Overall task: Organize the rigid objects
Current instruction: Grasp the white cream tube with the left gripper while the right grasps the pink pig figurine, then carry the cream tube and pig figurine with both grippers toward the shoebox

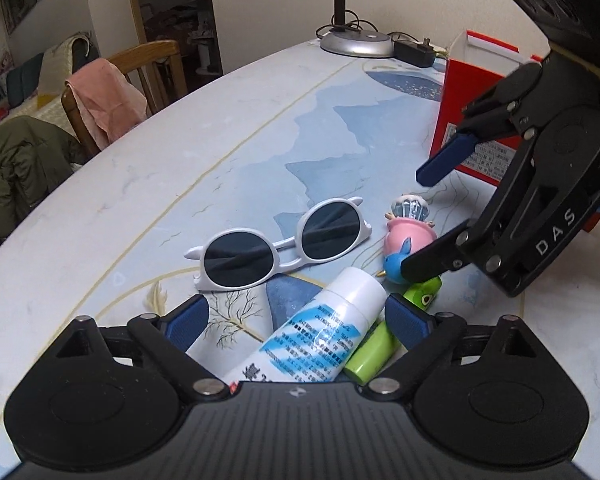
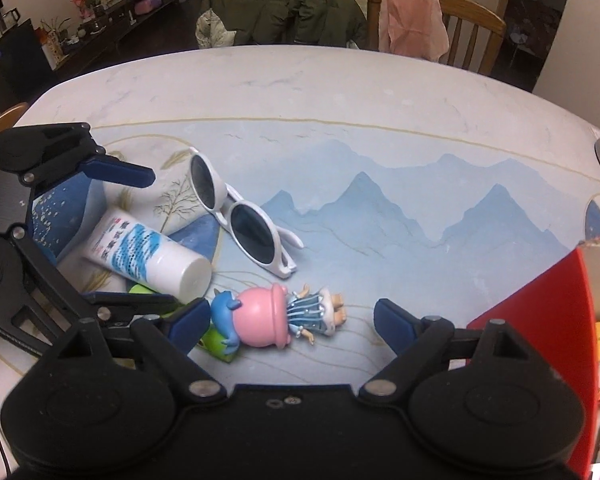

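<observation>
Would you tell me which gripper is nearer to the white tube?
Left. The left gripper, open, straddles the white tube; the right gripper, also open, sits beside it over the pink figurine.

— beyond the table's far edge?
— wooden chair draped with a pink cloth, olive jacket slung beside it.
— by the wall?
— silver lamp base on the tabletop, black adapter just beside it.
</observation>
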### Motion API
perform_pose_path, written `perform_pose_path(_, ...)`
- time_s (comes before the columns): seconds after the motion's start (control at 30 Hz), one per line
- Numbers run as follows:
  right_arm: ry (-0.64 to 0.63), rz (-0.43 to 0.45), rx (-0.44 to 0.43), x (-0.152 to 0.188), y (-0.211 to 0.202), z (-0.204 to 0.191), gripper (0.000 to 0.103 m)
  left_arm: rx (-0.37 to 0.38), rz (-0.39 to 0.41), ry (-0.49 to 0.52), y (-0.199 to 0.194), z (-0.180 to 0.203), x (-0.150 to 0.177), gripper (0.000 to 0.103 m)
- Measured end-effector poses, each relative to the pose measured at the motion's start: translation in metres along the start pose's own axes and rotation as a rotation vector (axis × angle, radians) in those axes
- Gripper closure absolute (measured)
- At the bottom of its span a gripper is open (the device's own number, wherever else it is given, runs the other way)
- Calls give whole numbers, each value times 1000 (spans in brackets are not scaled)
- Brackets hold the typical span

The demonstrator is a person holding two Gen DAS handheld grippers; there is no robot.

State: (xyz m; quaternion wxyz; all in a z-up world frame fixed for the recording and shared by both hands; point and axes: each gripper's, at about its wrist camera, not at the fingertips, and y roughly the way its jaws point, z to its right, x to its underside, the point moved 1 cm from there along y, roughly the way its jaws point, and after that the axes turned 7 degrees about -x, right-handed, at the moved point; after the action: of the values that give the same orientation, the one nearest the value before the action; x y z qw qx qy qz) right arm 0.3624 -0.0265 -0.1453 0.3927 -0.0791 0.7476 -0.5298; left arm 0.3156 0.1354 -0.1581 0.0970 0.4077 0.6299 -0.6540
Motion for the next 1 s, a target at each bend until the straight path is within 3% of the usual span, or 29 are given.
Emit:
perform_pose_path(0.03,7,1,-3,0,1,1,15,1,-2,-8,1,-2,0,9)
perform_pose_path(0.13,16,-2,-8,-1,5,0,15,12,-36,-17,8,-3,3,29)
perform_pose_path(0.33,17,-22,-21,3,13,-4,26,-2,-32,-46,4,-5,8,40)
perform_pose_path(0.4,14,-12,-15,3,13,-4,27,-8,-30,-56,1,-6,10,51)
perform_pose_path(0.5,12,-1,-21,3,12,-6,35,-15,-30,-83,-2,-5,11,61)
perform_pose_path(0.57,2,9,-40,3,11,-9,53,-16,-33,-104,-3,-5,12,65)
perform_pose_path(0.6,3,10,-44,3,10,-10,57,-19,-36,-114,-4,-5,12,66)
perform_pose_path(1.0,50,78,-7,17,-16,-11,57,-35,-57,-245,-20,-11,22,67)
